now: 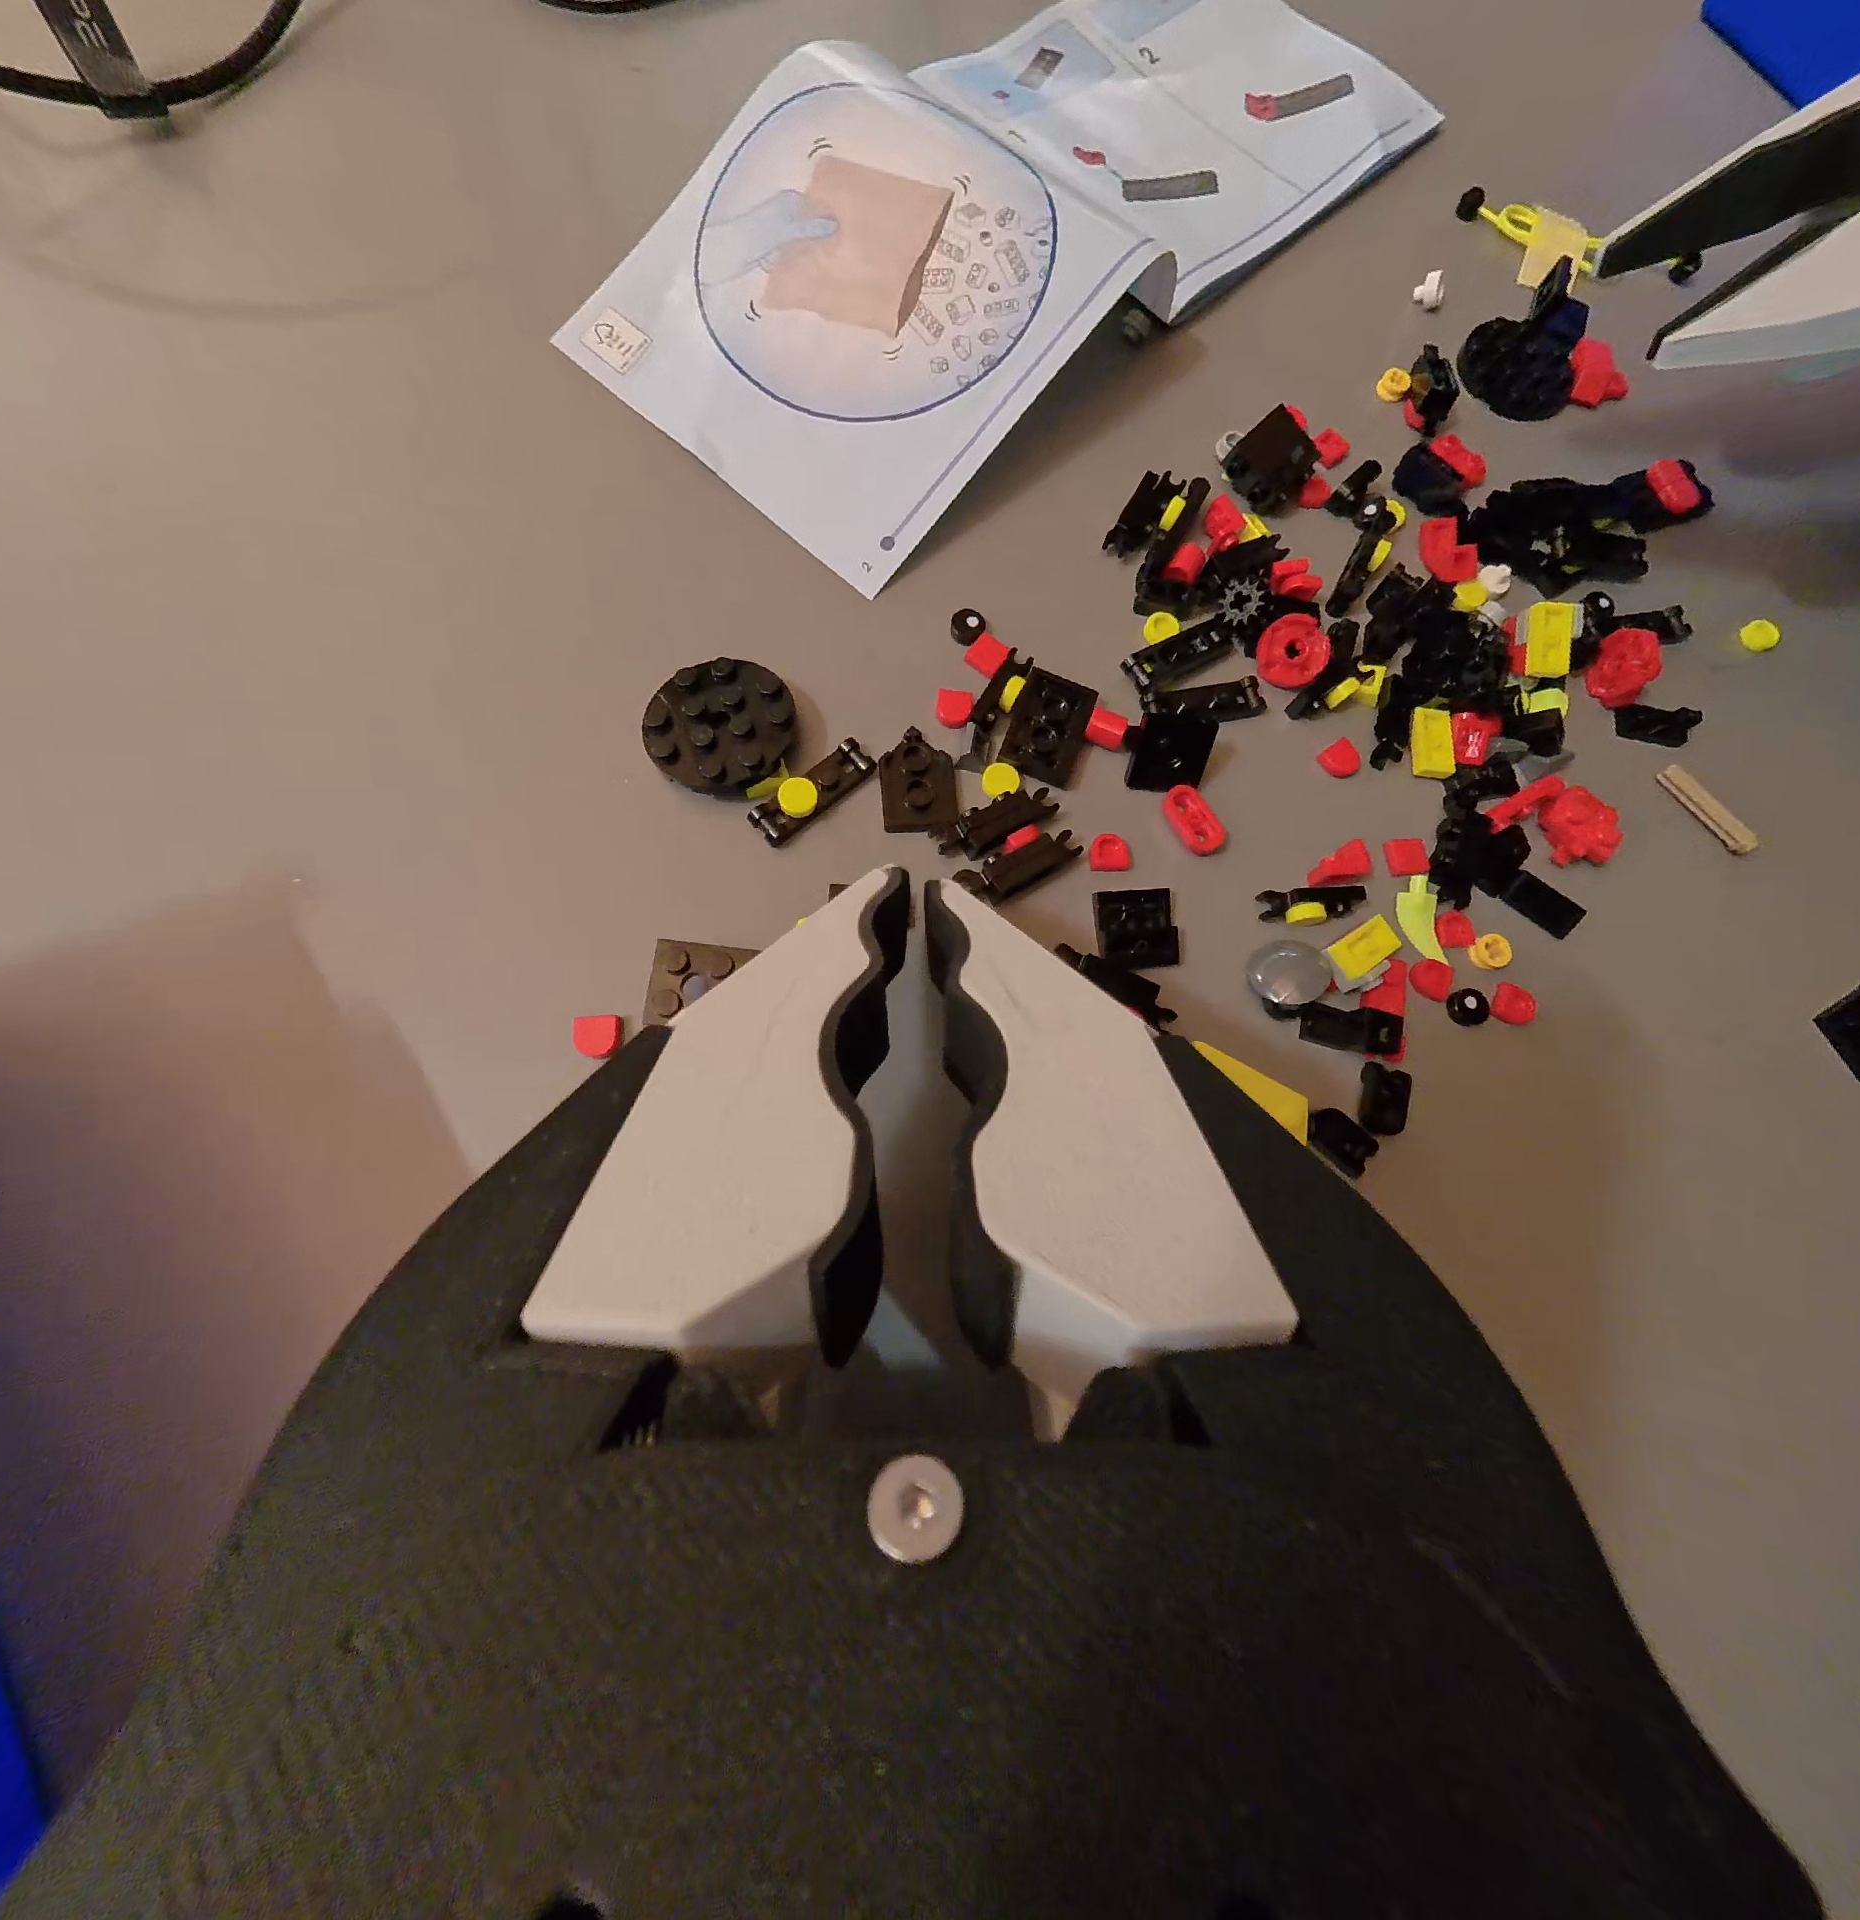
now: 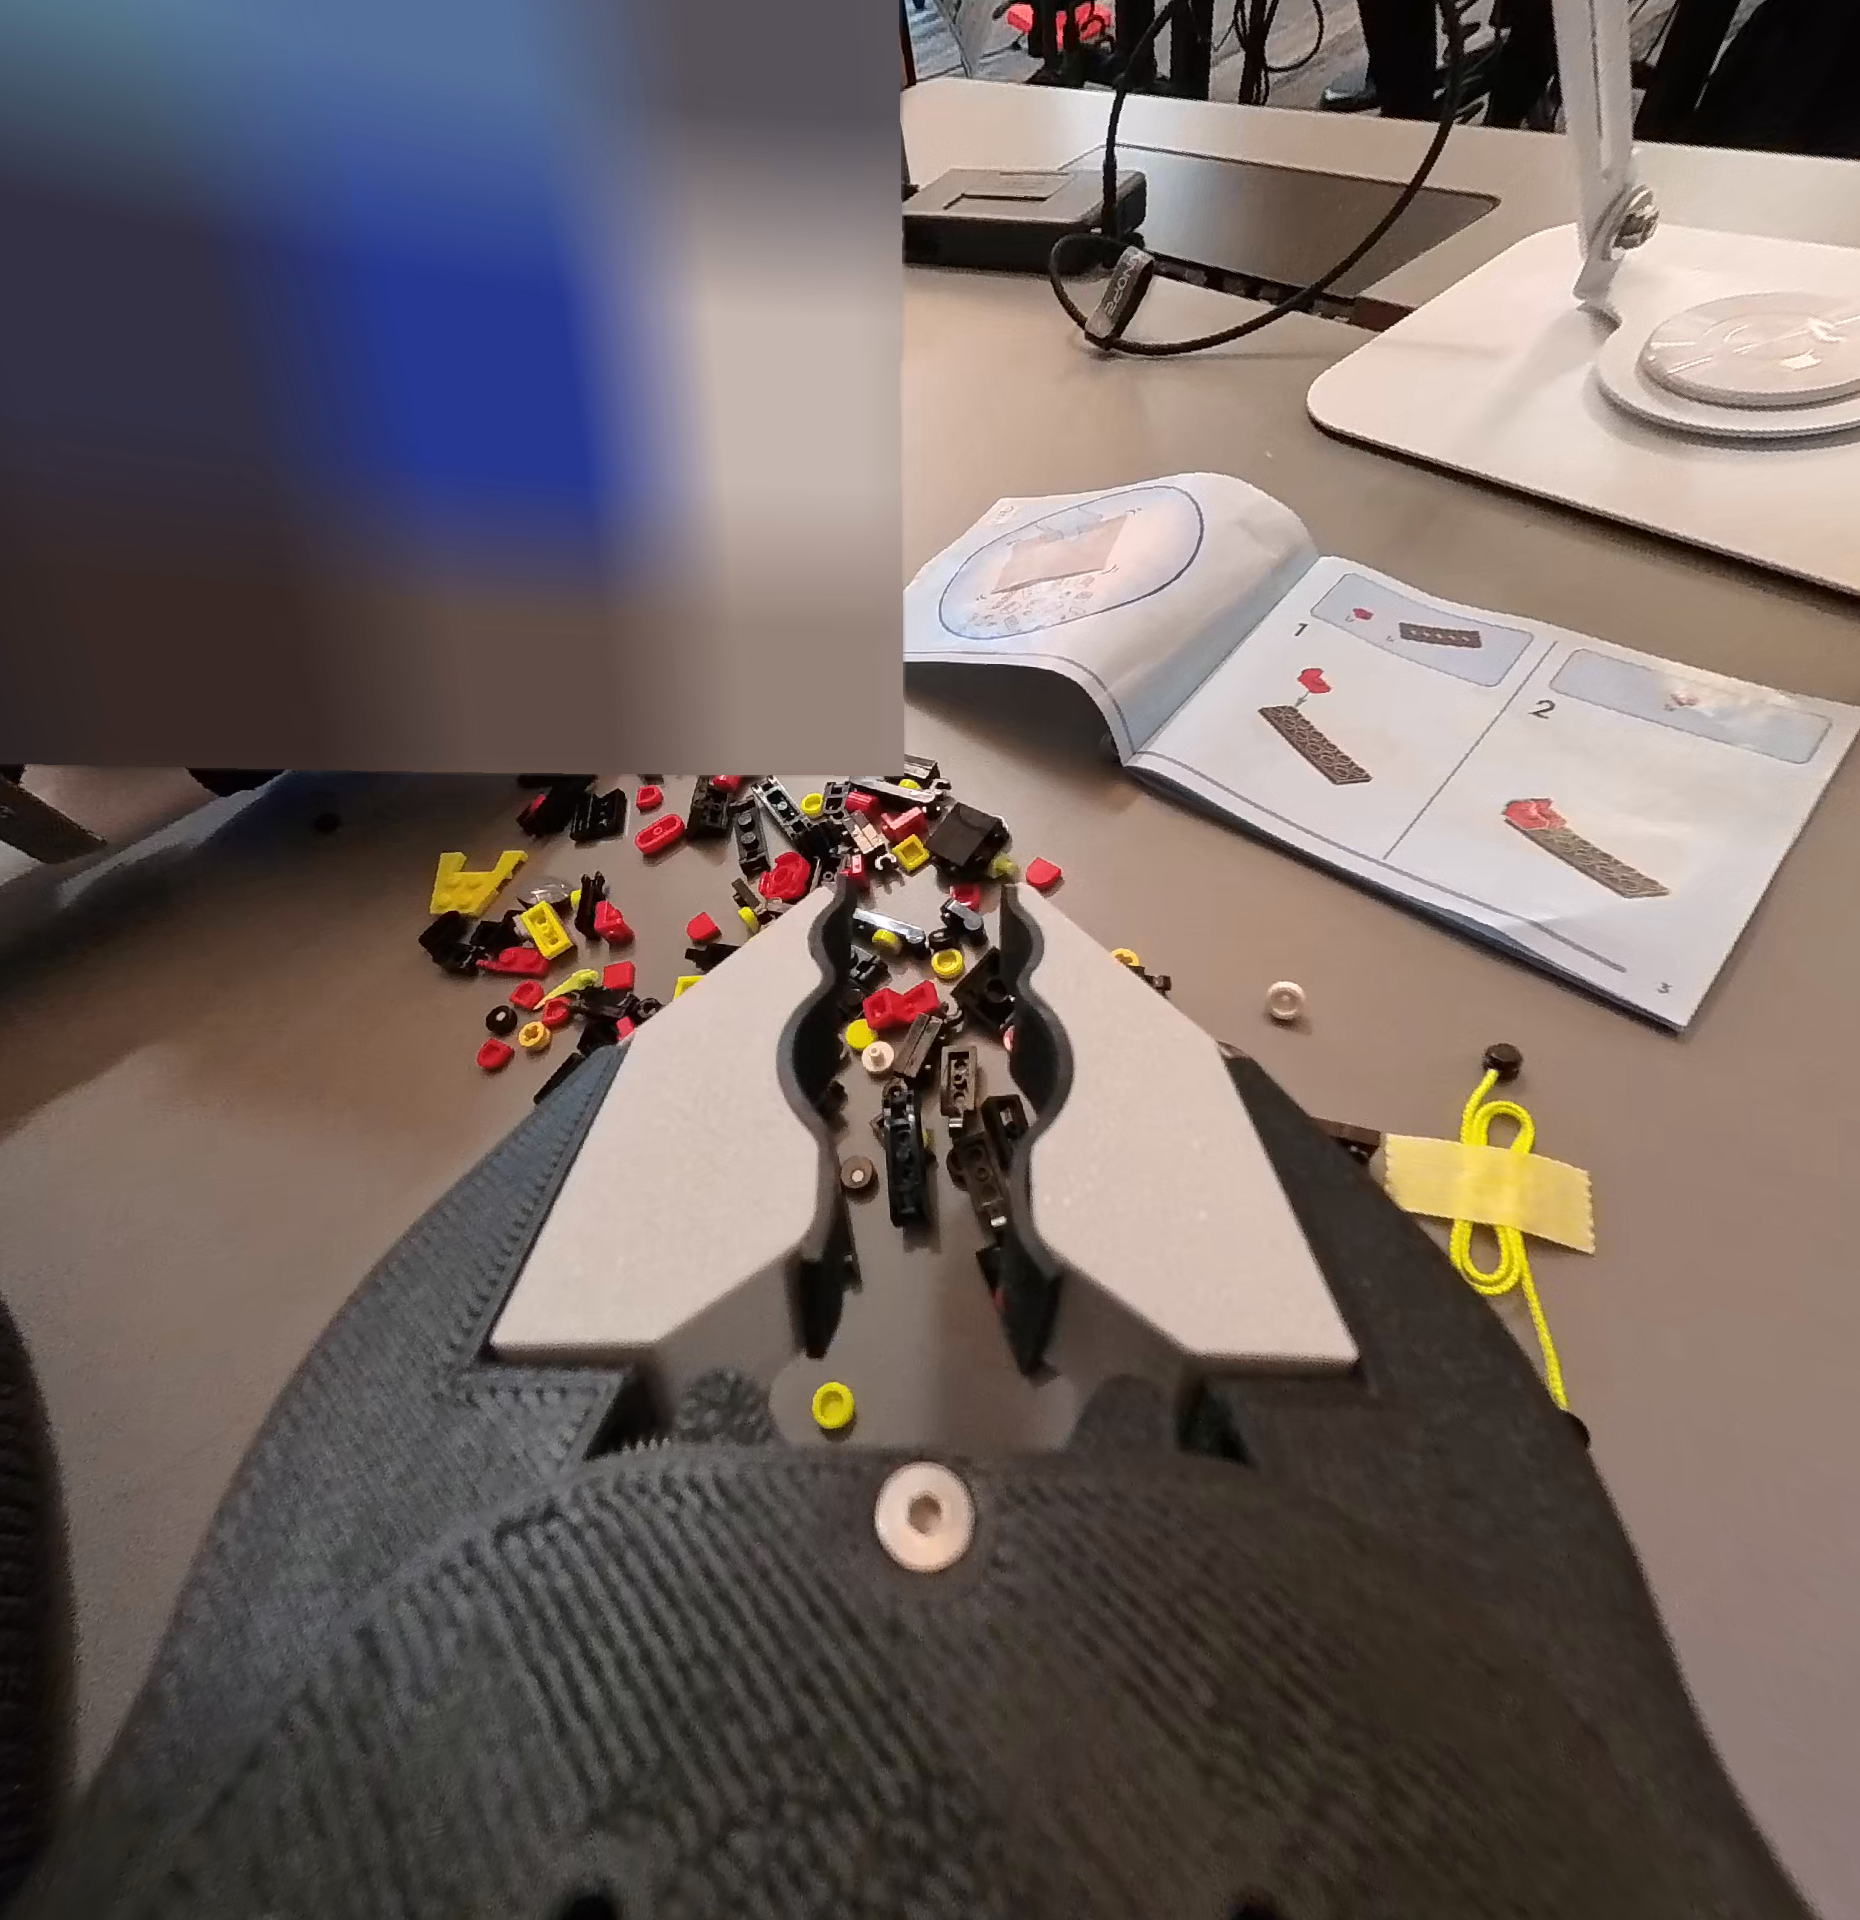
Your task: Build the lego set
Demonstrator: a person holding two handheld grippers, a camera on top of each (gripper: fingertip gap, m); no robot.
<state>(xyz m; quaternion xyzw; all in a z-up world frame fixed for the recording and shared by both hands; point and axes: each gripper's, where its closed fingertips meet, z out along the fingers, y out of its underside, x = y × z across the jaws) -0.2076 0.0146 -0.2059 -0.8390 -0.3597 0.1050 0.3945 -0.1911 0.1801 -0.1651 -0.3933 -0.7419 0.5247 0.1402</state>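
While nothing is pinched, left wrist view: left gripper (image 1: 917, 891) has its grey fingertips pressed nearly together, a thin slit between them, above the near edge of the lego pieces (image 1: 1414, 665).
Pieces: black, red and yellow, scattered on the grey table (image 1: 282, 623); a round black studded plate (image 1: 720, 724) lies apart at the left.
Booklet: instruction booklet (image 1: 967, 281) lies open beyond the pile.
Right wrist view: right gripper (image 2: 923, 909) is spread, empty, over the lego pieces (image 2: 905, 997).
String: yellow string (image 2: 1492, 1174) taped to the table at the right.
Booklet there: open instruction booklet (image 2: 1404, 748), near a white stand base (image 2: 1528, 416).
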